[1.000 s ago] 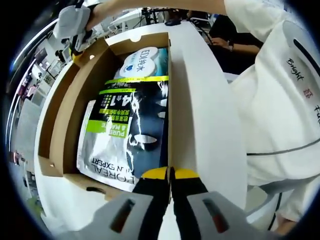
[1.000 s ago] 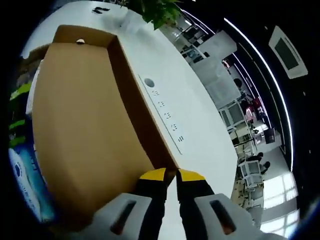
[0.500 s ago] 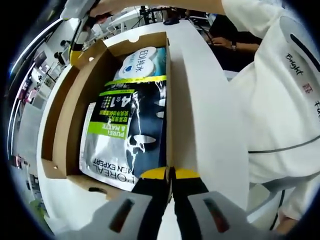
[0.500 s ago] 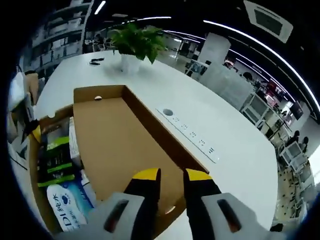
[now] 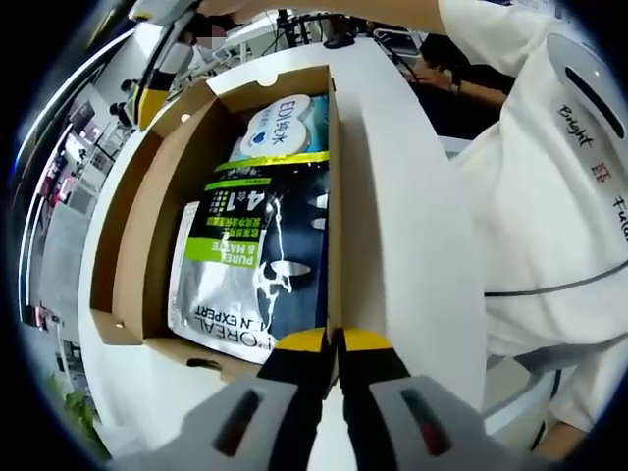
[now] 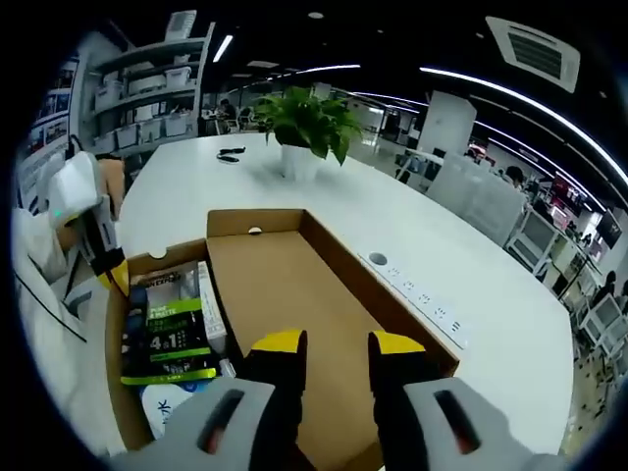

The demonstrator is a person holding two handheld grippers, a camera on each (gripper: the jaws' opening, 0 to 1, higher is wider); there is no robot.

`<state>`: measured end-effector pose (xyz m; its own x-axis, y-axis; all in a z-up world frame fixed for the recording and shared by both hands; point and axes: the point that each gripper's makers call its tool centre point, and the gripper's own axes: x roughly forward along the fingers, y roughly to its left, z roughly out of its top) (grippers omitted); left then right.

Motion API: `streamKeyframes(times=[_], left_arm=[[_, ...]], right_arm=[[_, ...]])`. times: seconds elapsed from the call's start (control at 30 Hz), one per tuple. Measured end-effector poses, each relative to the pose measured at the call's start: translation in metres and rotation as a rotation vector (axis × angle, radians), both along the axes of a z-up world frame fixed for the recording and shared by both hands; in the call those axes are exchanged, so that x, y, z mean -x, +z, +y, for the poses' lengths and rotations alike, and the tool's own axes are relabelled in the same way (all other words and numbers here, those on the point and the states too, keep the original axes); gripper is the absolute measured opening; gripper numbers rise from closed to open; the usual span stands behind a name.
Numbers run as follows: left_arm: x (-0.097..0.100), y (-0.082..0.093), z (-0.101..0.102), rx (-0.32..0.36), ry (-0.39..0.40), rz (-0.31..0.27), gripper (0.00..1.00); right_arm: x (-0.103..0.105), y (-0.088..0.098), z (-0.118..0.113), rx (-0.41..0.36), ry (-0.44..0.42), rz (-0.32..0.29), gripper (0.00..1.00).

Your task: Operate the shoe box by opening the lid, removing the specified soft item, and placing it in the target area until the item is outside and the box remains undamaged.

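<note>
The brown shoe box (image 5: 137, 235) lies open on the white table, its lid (image 6: 285, 285) folded flat beside it. Inside lie a black and silver pouch (image 5: 250, 255) with a green band and a white and blue soft tissue pack (image 5: 280, 123). My left gripper (image 5: 334, 340) is shut on the near end of the box's side wall. In the right gripper view that left gripper (image 6: 116, 280) sits at the box's corner, beside the pouch (image 6: 167, 329) and tissue pack (image 6: 172, 407). My right gripper (image 6: 329, 343) hangs open above the lid with nothing between its fingers.
A person in a white shirt (image 5: 530, 196) stands close along the table's right edge. A potted plant (image 6: 309, 123) stands beyond the box, and a power strip (image 6: 417, 292) is set into the table (image 6: 196, 186) right of the lid. Shelves line the back.
My right gripper has opened, let go of the lid's edge and risen away from it. The lid now lies flat. The left gripper has stayed clamped on the box wall.
</note>
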<state>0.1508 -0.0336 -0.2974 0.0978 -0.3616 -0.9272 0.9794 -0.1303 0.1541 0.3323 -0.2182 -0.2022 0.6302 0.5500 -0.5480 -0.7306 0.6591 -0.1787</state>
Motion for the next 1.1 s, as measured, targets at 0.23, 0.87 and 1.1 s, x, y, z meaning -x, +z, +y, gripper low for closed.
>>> streamKeyframes(times=[0.23, 0.87, 1.1], left_arm=[[0.001, 0.0, 0.0, -0.002, -0.002, -0.005, 0.03], [0.002, 0.0, 0.002, -0.009, 0.001, -0.019, 0.03], [0.003, 0.0, 0.002, -0.001, 0.002, -0.026, 0.03]], right_arm=[[0.023, 0.016, 0.021, -0.232, 0.062, 0.107, 0.28], [0.055, 0.025, 0.031, -0.251, 0.126, 0.118, 0.36], [0.067, 0.018, 0.025, -0.179, 0.119, 0.054, 0.34]])
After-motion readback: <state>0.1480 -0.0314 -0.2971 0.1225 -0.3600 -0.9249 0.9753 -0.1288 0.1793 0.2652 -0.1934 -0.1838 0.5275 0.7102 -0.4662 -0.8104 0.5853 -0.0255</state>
